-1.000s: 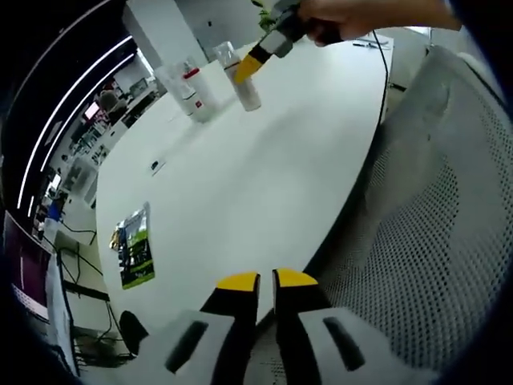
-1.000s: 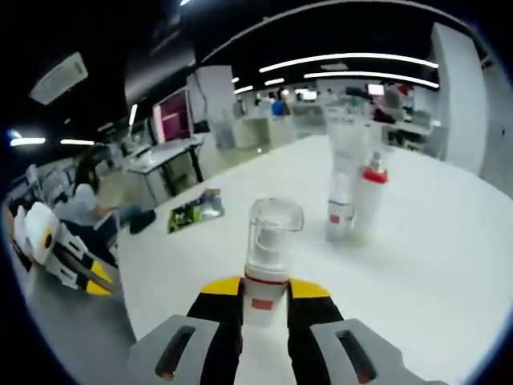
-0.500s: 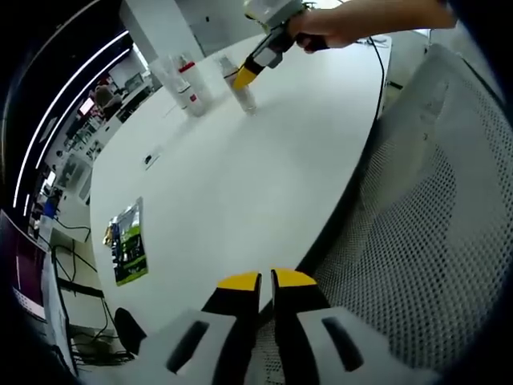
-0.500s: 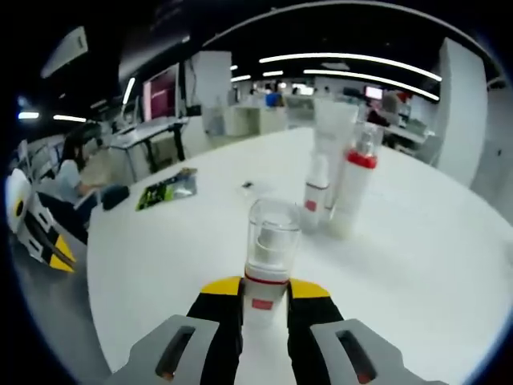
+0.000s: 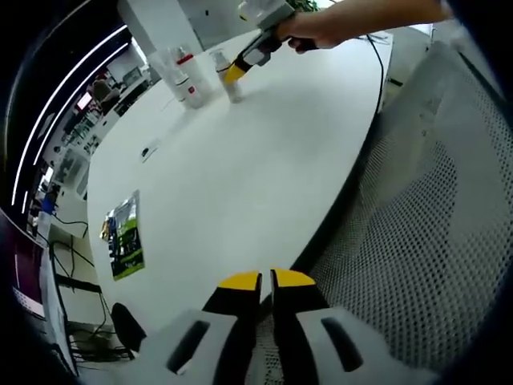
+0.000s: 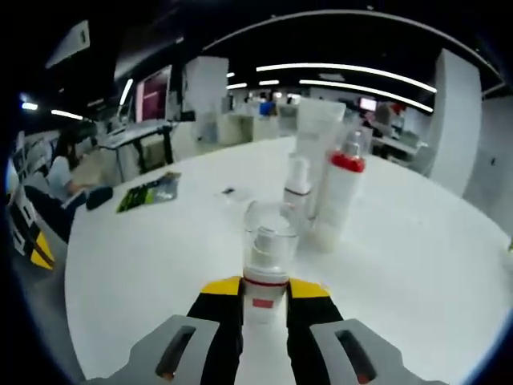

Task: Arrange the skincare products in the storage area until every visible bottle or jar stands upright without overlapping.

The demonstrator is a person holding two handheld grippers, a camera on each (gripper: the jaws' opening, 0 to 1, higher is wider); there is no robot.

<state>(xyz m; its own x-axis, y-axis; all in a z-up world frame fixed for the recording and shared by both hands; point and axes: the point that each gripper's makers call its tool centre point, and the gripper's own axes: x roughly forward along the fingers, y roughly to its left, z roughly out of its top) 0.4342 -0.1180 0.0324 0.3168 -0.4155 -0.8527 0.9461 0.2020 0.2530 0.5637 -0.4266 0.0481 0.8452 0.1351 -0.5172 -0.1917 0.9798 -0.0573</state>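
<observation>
The right tongs (image 6: 264, 295), gripping the pump bottle (image 6: 267, 265) upright, have carried it closer to the standing bottles (image 6: 325, 188) at frame centre, nearly grouping it, while the left tongs (image 5: 256, 282), closed and empty, hang at the desk (image 5: 240, 168) edge.

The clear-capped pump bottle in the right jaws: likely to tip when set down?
Probably somewhat. The pump bottle is tall and slim, so its base looks narrow. The right gripper grips it low, which should steady it. The bottles just beyond could get knocked if it leans.
</observation>
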